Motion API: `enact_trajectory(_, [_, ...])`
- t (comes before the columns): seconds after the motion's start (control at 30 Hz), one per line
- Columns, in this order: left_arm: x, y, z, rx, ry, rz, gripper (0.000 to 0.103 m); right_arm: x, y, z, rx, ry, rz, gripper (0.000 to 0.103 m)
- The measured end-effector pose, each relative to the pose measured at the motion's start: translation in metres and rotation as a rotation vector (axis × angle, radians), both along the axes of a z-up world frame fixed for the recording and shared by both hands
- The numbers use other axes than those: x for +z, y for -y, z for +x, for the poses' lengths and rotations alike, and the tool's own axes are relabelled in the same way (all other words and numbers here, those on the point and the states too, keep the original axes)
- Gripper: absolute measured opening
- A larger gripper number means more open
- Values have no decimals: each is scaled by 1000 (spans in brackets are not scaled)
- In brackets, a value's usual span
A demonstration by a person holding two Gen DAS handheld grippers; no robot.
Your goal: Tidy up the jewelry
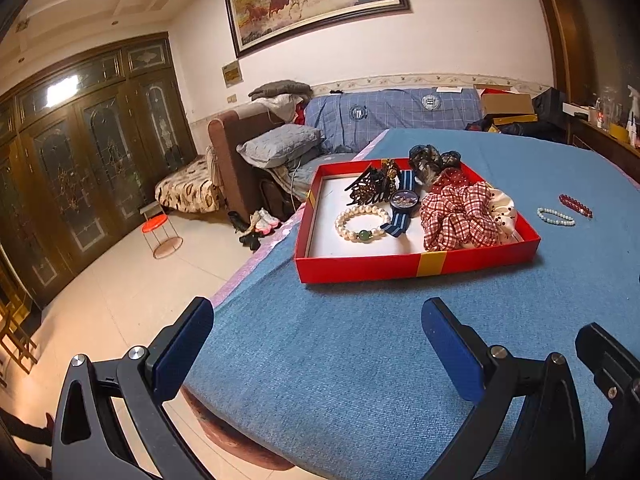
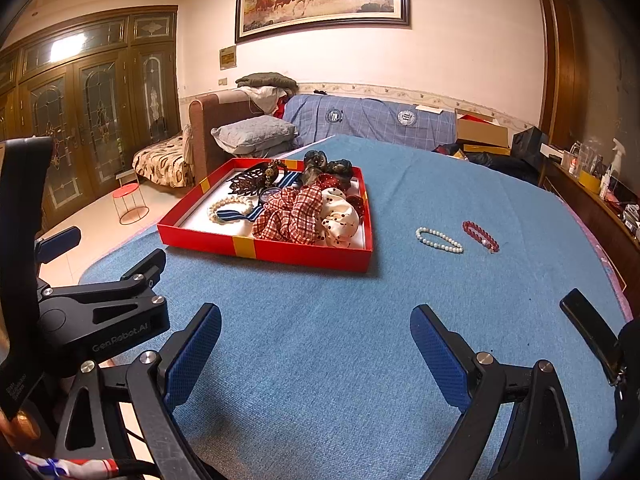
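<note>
A red tray (image 1: 360,270) (image 2: 200,236) sits on the blue tablecloth (image 1: 360,360) (image 2: 320,340). It holds a pearl bracelet with a green bead (image 1: 362,228) (image 2: 228,202), a watch with a striped strap (image 1: 404,202), black hair claws (image 1: 370,188) (image 2: 248,178) and several scrunchies (image 1: 460,216) (image 2: 292,212). A white bead bracelet (image 1: 556,216) (image 2: 439,239) and a red bead bracelet (image 1: 575,205) (image 2: 480,236) lie on the cloth to the right of the tray. My left gripper (image 1: 316,344) and my right gripper (image 2: 316,356) are both open and empty, near the table's front edge.
The table's left edge (image 1: 256,264) drops to a tiled floor with a small red stool (image 1: 160,236). A sofa with pillows (image 1: 360,120) stands behind the table. A side shelf with bottles (image 2: 600,176) runs along the right. The left gripper body (image 2: 100,312) shows at the right view's left.
</note>
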State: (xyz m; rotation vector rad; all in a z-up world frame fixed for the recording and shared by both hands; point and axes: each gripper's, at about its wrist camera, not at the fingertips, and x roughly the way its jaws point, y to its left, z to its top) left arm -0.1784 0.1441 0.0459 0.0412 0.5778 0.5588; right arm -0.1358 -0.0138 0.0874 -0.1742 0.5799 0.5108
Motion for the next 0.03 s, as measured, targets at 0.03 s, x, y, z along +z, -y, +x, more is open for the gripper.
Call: enact_trajectory(0.03, [1,1,0,2,-2,7,103,0,0,0,-1,1,0,98])
